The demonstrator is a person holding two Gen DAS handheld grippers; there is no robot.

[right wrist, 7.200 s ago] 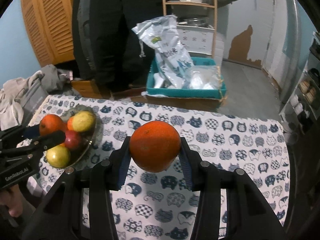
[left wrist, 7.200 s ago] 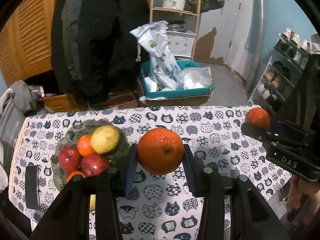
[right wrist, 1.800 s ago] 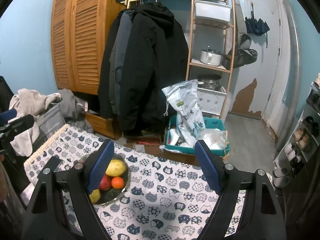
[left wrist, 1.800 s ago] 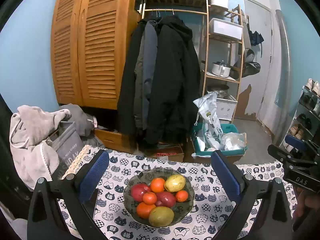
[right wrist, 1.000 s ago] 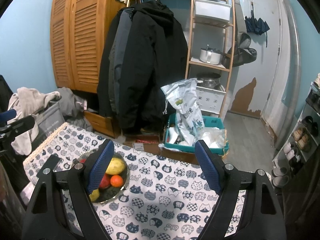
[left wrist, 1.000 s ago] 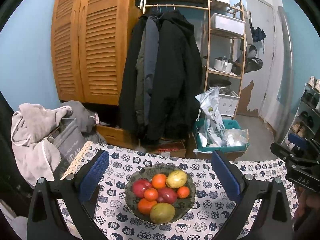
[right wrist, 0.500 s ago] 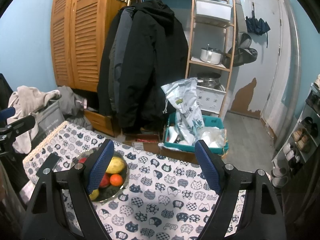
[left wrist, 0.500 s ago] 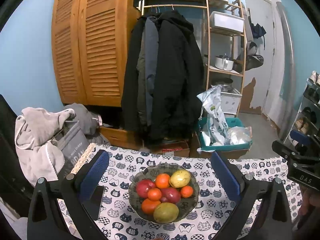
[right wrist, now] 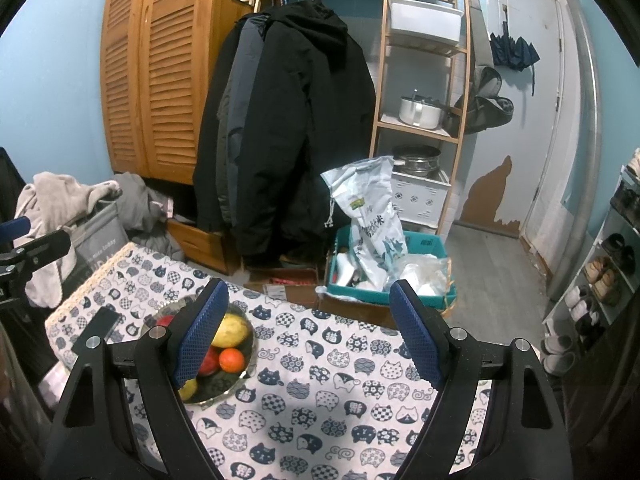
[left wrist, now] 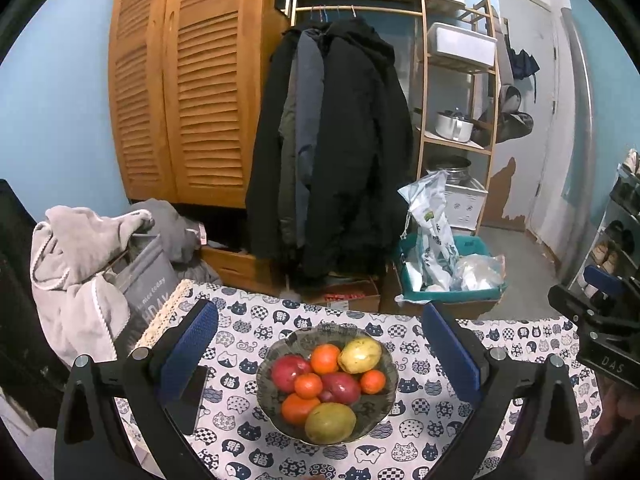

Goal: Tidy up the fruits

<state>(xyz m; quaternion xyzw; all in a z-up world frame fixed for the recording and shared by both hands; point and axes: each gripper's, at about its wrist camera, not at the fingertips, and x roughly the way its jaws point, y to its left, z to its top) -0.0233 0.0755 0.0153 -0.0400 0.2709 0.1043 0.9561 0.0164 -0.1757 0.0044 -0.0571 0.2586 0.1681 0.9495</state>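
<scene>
A dark bowl (left wrist: 386, 392) on the cat-print tablecloth (left wrist: 516, 344) holds several fruits: oranges (left wrist: 325, 358), red apples (left wrist: 290, 372) and yellow-green mangoes (left wrist: 330, 423). My left gripper (left wrist: 320, 344) is open and empty, raised above the table with the bowl between its fingers in view. My right gripper (right wrist: 308, 332) is open and empty, raised to the right of the bowl (right wrist: 240, 376), whose left half its left finger hides. The right gripper also shows at the right edge of the left wrist view (left wrist: 600, 320).
A black phone (right wrist: 98, 328) lies on the cloth left of the bowl. Behind the table are a clothes pile (left wrist: 88, 264), hanging coats (left wrist: 332, 152), a teal bin with bags (left wrist: 448, 272), a wooden shelf (right wrist: 424, 92) and a shoe rack (right wrist: 616, 256).
Both grippers held an orange 7 seconds ago; both are now open and empty, and the oranges are in the bowl. Over the last second both grippers stayed nearly still, high above the table.
</scene>
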